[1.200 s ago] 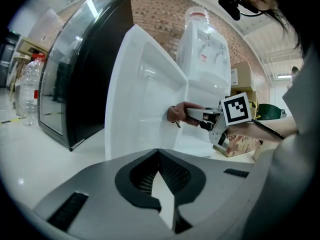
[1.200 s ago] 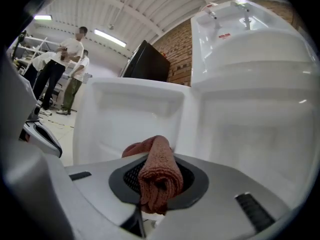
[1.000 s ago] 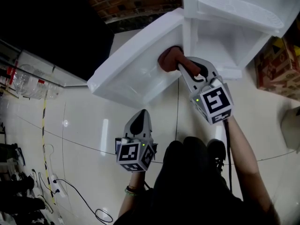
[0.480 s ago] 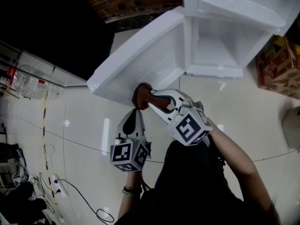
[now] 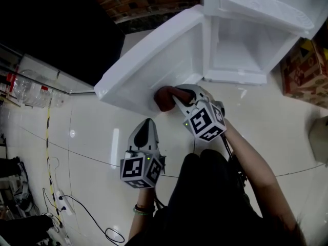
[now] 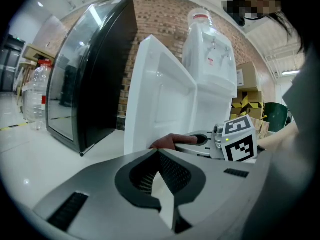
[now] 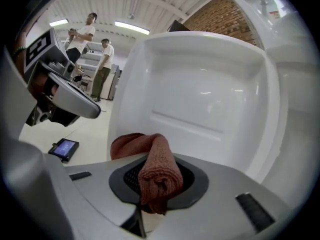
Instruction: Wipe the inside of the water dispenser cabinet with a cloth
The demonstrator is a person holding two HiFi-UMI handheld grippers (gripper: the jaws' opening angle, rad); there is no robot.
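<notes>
The right tool (image 5: 178, 97) is clamped on the cloth (image 5: 164, 98), a reddish-brown roll pinched between its jaws with a bunched end sticking out past the tips. That end presses against the inner face of the open white door (image 5: 148, 65), near the door's lower edge. In the right gripper view the cloth (image 7: 157, 171) fills the gap between the jaws, with the door's recessed panel (image 7: 200, 94) right behind it. The cabinet (image 5: 241, 55) stands open beside the door's hinge side, away from the cloth. The left tool (image 5: 147, 127) hovers below the door's lower edge, clear of it, jaws drawn together with nothing between them, pointing towards the door
</notes>
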